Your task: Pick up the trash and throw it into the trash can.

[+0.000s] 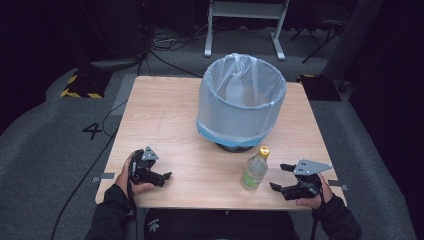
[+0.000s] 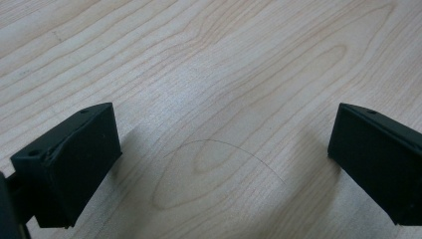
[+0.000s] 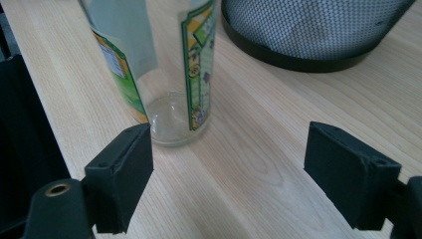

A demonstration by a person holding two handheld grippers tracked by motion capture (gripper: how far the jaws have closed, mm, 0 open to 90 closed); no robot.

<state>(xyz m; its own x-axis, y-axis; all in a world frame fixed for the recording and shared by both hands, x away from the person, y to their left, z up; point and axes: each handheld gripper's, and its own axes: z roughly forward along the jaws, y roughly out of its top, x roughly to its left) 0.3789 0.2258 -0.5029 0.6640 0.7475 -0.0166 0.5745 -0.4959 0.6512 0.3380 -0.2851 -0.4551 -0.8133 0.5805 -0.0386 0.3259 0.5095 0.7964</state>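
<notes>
Wooden table (image 1: pixel 165 120) carries a lined bin (image 1: pixel 241 100) toward its far side, and a clear bottle (image 1: pixel 254 169) with a yellow cap stands upright just in front of that bin. Right gripper (image 1: pixel 285 177) sits beside the bottle, jaws spread wide, holding nothing. Left gripper (image 1: pixel 162 172) rests well left of the bottle, jaws also spread over bare wood.

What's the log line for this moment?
left tongs: open, empty | right tongs: open, beside bottle | lined bin: upright
</notes>
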